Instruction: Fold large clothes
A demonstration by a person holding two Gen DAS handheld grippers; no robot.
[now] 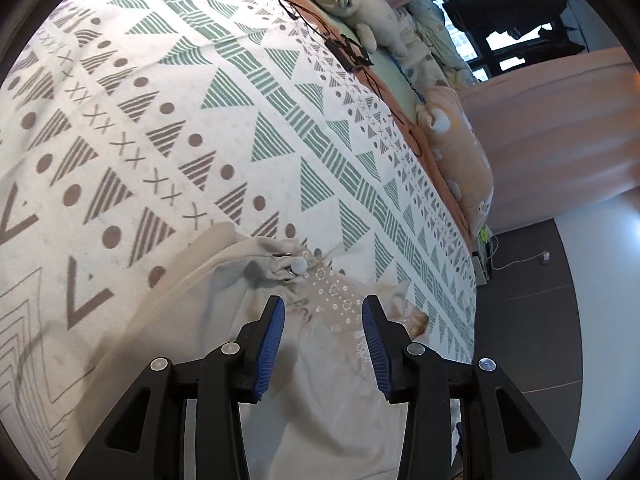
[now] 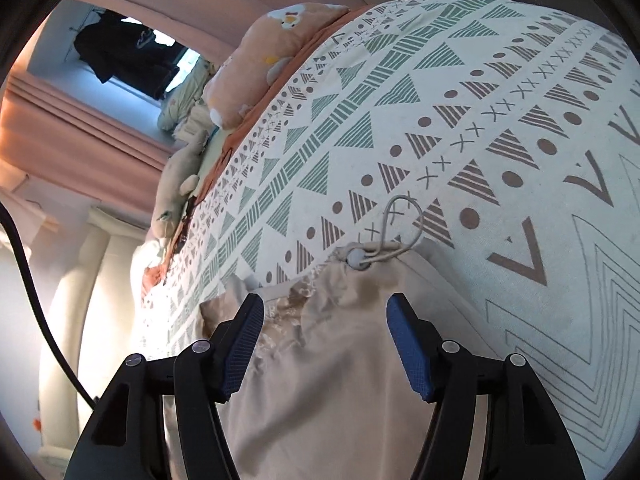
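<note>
Beige garment lies ungrasped on the bedspread, both the left gripper and right gripper spread wide above it, so each probably needs an edge to pinch next.

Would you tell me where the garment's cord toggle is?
In the right wrist view, the toggle sits at the beige garment's gathered edge on the bedspread, just beyond the open fingers.
</note>
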